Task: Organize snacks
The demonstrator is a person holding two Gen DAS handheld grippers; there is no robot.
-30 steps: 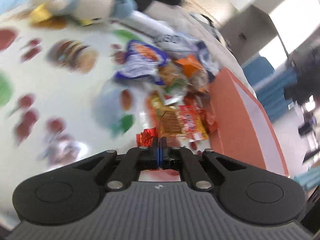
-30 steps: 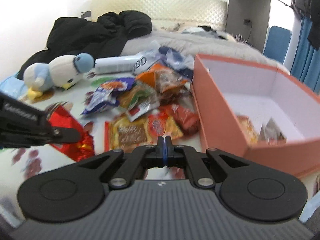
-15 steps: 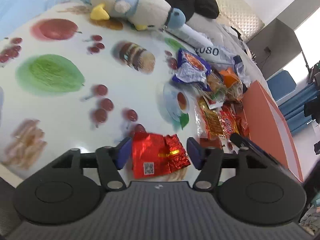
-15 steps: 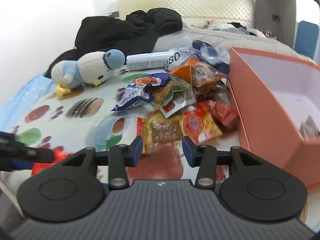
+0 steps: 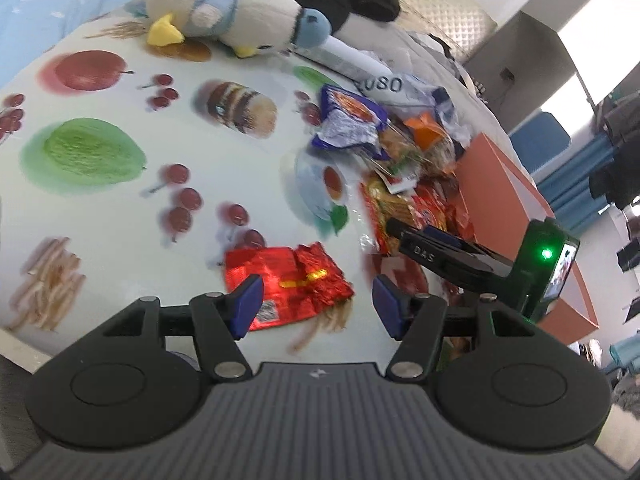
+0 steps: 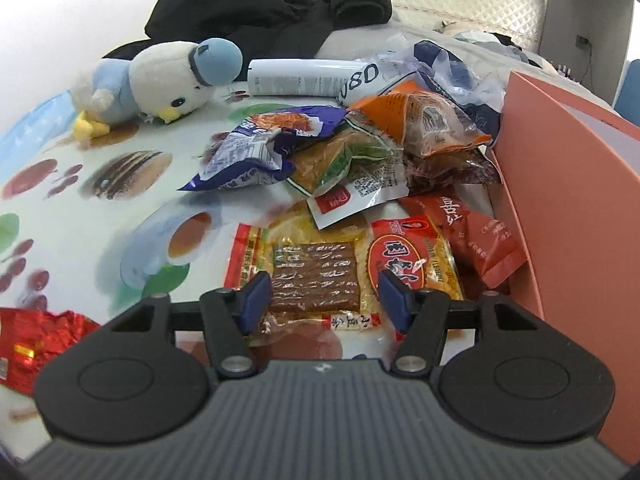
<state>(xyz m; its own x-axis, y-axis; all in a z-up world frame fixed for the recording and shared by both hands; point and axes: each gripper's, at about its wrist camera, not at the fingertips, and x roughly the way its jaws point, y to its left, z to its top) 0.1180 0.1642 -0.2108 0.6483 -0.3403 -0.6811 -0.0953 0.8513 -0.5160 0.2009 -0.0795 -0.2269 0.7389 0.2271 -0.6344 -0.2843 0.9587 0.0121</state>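
My left gripper (image 5: 318, 302) is open just above a crinkled red foil snack packet (image 5: 286, 280) lying on the fruit-print cloth; the packet also shows in the right wrist view (image 6: 36, 340). My right gripper (image 6: 324, 298) is open, its fingers straddling a yellow packet with a brown slab (image 6: 316, 276). A pile of snack packets (image 6: 360, 152) lies beyond it, beside an orange box (image 6: 560, 184). In the left wrist view the right gripper (image 5: 404, 232) reaches over the pile (image 5: 400, 168) next to the box (image 5: 508, 184).
A plush bird (image 5: 236, 12) (image 6: 160, 76) lies at the far side. A white tube (image 6: 308, 76) and black clothing (image 6: 272, 12) lie behind the pile. A blue-white packet (image 6: 256, 152) and a red-orange packet (image 6: 476, 232) flank the pile.
Both grippers opened from shut. The left one let the red foil packet down onto the cloth. The right one moved forward over the yellow packet.
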